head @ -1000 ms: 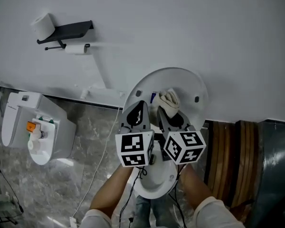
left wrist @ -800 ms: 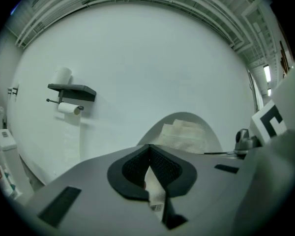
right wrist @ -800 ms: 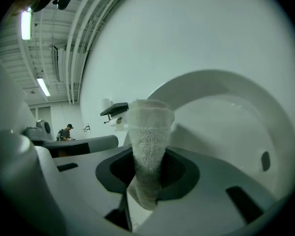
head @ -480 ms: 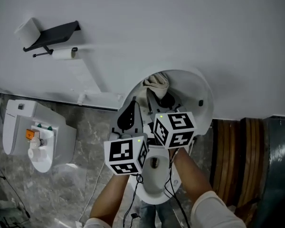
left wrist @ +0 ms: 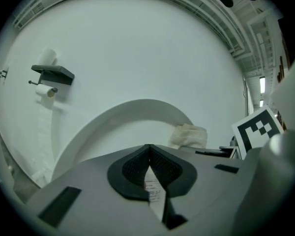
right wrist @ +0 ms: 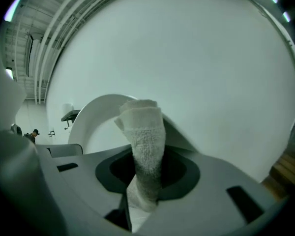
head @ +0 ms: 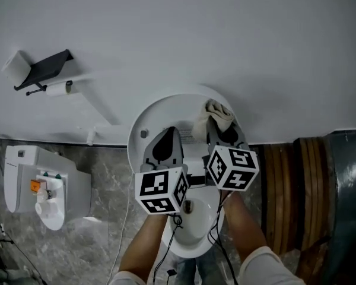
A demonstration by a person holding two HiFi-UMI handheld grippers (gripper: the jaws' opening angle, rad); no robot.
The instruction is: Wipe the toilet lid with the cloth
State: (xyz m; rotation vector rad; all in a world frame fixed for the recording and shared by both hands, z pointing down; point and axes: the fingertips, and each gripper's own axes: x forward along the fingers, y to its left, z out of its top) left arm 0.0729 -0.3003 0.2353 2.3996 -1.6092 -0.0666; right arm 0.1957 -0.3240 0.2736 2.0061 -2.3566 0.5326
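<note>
Slippage is the chief risk. The right tool [right wrist: 146, 181] pinches the cloth [right wrist: 143, 146] by one narrow fold, and the bunched end stands past the jaw tips at the upper right of the upright toilet lid [head: 160, 114]. A hard drag across the lid could pull the fold free, I judge. Pressing too deep could bring the bare jaw tips onto the lid instead of the towelling. The wad is small against the lid, so streaks may well be left unwiped.

The left tool [left wrist: 148, 166] is pressed together with nothing in its grip, in front of the lid's lower middle. It sits just beside the right tool, so their marker cubes could knock on a sideways sweep.

Little writing can be read. A pale strip with fine print shows low between the left jaws, too small to read. The cubes carry black-and-white squares only. A unit [head: 38, 183] on the floor, well left of the lid, bears an orange tag that is illegible.
</note>
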